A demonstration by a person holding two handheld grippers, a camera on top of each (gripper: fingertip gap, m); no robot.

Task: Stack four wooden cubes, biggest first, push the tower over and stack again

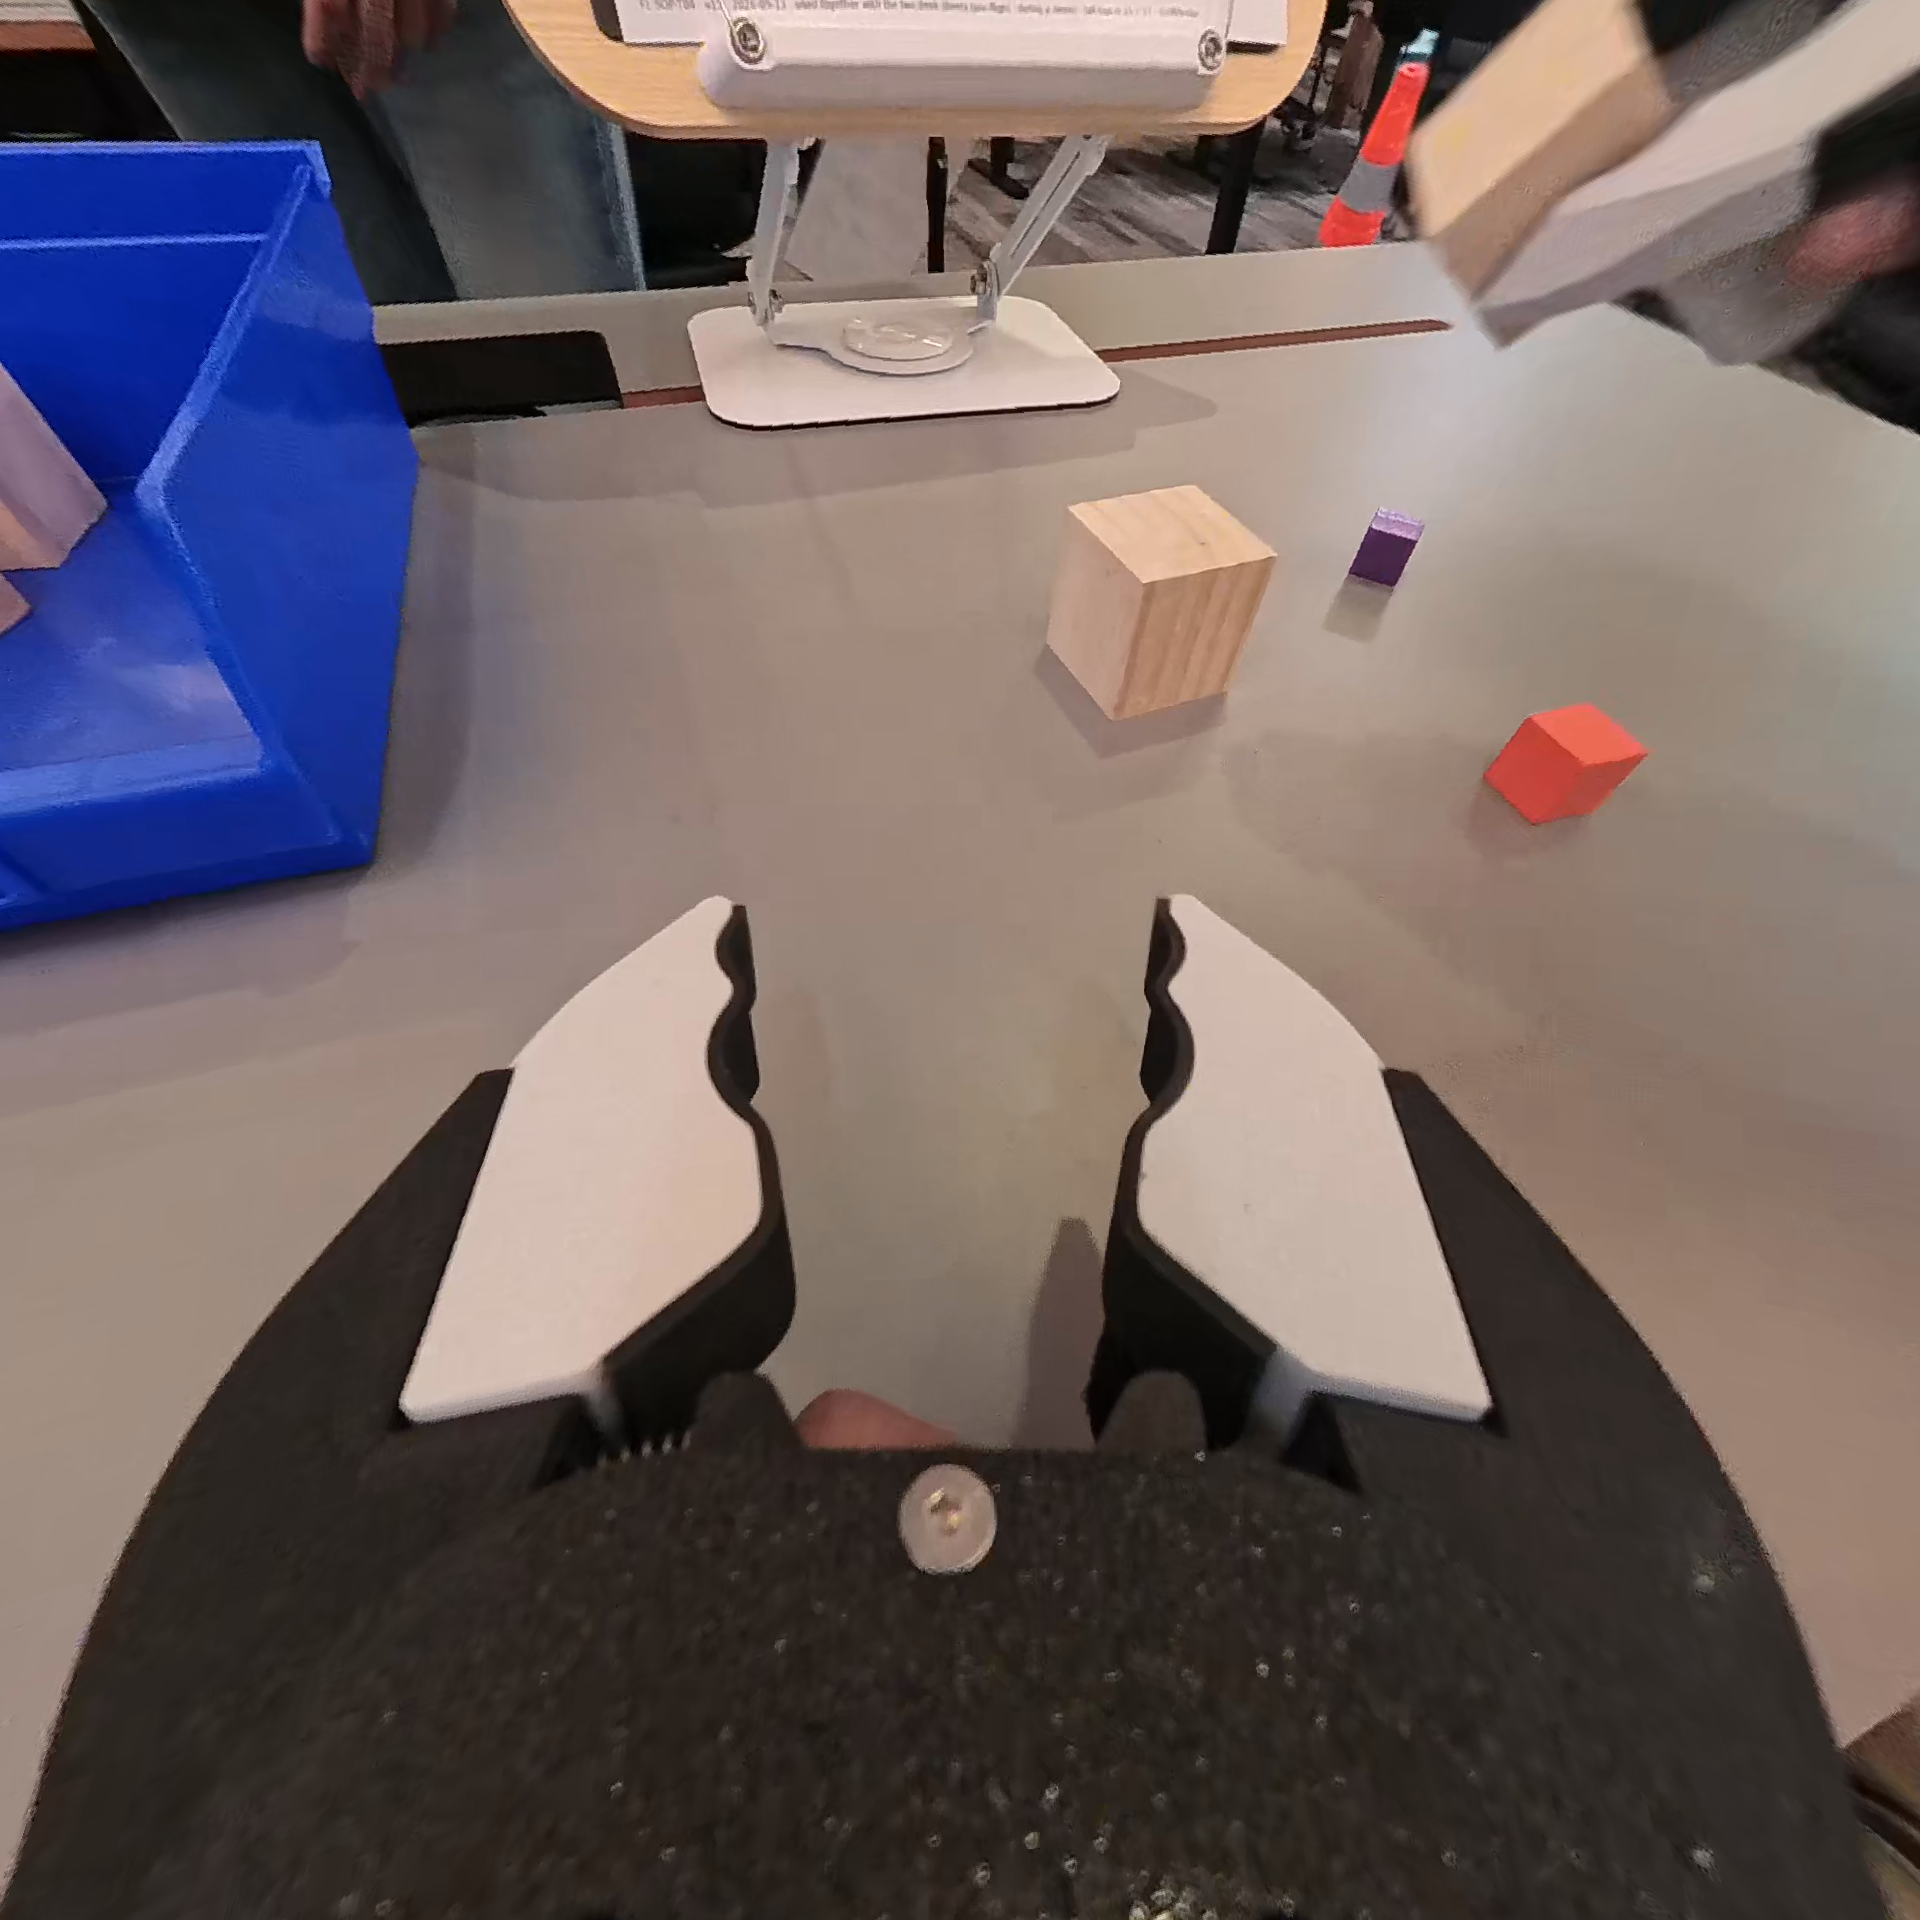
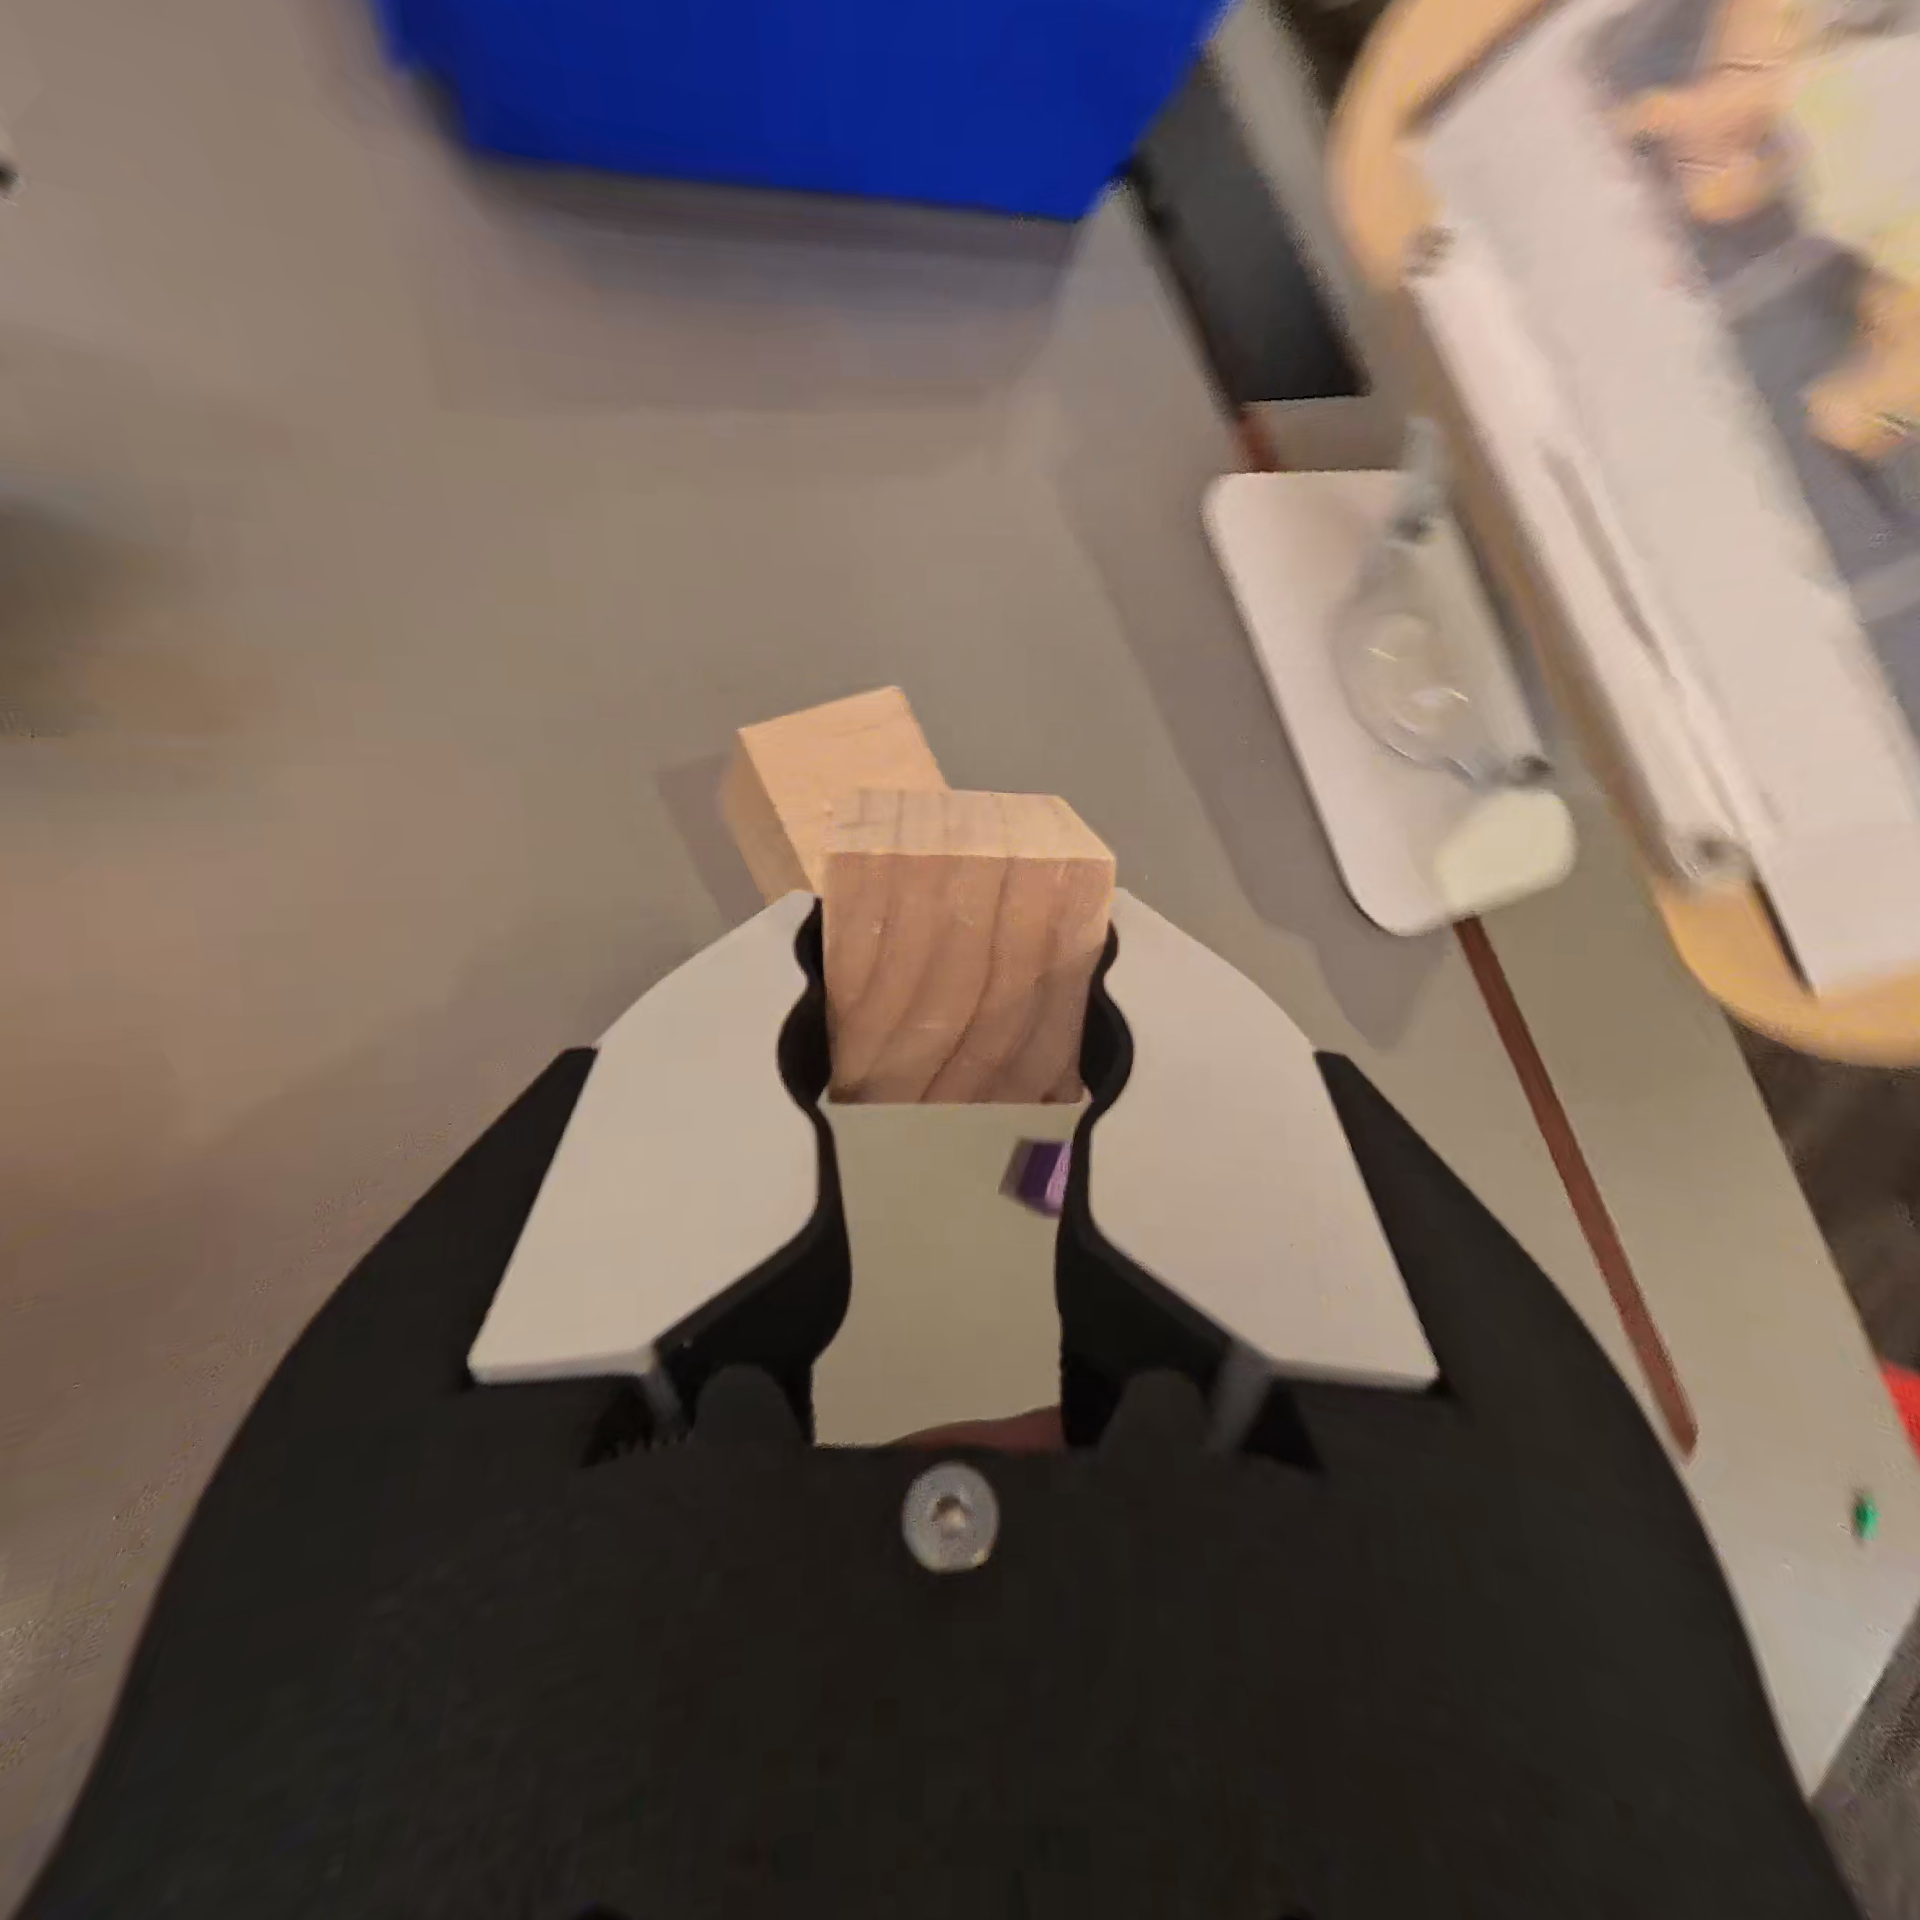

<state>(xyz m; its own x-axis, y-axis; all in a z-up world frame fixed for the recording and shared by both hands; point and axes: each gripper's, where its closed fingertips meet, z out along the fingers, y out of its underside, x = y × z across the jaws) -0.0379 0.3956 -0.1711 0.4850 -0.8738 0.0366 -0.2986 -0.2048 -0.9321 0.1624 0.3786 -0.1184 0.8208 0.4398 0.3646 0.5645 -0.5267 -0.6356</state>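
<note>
A large natural wood cube [image 1: 1158, 603] rests on the grey table [image 1: 727, 727], right of centre. A small purple cube [image 1: 1387, 545] and a red cube [image 1: 1564, 764] lie farther right. My left gripper [image 1: 951, 914] is open and empty, low over the table short of the large cube. My right gripper [image 2: 961, 925] is shut on another natural wood cube [image 2: 966, 966], held in the air. The large cube [image 2: 821, 790] shows just beyond it, and the purple cube [image 2: 1039, 1174] shows below between the fingers. The held cube [image 1: 1527, 145] also appears at the top right of the left wrist view.
A blue bin [image 1: 208, 520] with pale wooden blocks stands at the left; it also shows in the right wrist view [image 2: 790, 94]. A white stand [image 1: 904, 358] carrying a wooden board sits at the table's far edge. A person stands behind the table. An orange cone [image 1: 1377, 156] is on the floor.
</note>
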